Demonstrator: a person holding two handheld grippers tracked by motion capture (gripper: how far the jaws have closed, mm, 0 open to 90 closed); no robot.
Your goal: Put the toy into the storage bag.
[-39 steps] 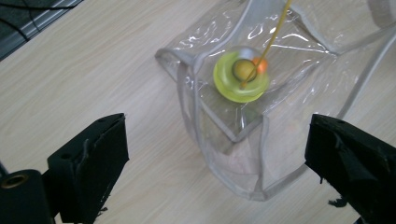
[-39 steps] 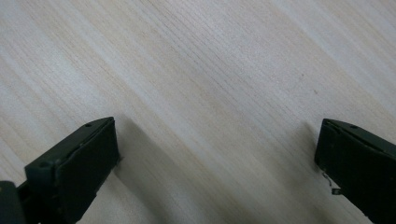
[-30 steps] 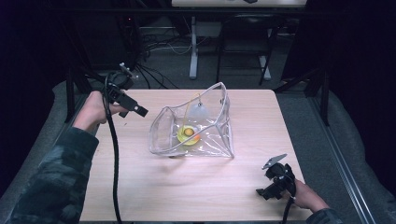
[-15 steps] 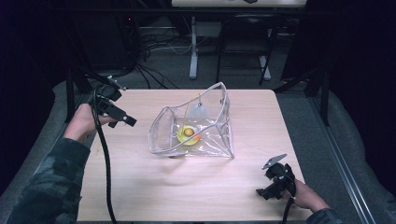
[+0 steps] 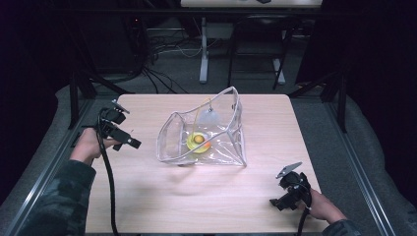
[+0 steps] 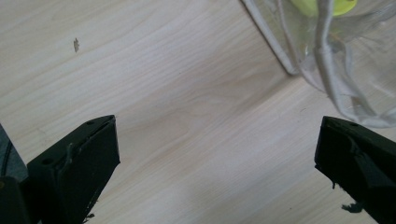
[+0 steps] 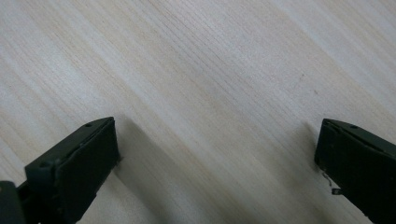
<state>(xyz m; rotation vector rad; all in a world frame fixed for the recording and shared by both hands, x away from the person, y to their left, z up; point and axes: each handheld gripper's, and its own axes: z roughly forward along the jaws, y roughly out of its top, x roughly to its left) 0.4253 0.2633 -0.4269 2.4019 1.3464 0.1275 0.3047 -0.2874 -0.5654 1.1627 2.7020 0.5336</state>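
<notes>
A clear plastic bag [image 5: 216, 137] stands open in the middle of the wooden table [image 5: 196, 196]. Inside it lie a yellow round item [image 5: 198, 141] and a pale translucent piece [image 5: 209, 117]. My left gripper [image 5: 132, 142] hovers at the table's left side, short of the bag, jaws wide apart and empty. In the left gripper view the bag's corner [image 6: 327, 60] and a bit of the yellow item [image 6: 322, 5] sit at the upper right, beyond my left gripper [image 6: 219, 168]. My right gripper [image 5: 276, 202] rests near the front right corner, open over bare wood, as my right gripper [image 7: 217, 168] shows up close.
Metal rails [image 5: 364, 182] run along both sides of the table. Behind it stand chair and desk legs [image 5: 204, 54] and cables on a grey floor. A black cable [image 5: 108, 187] trails from the left gripper across the table's left edge.
My left gripper has drawn back to the left and toward the front, away from the bag. The right gripper and the bag have stayed put.
</notes>
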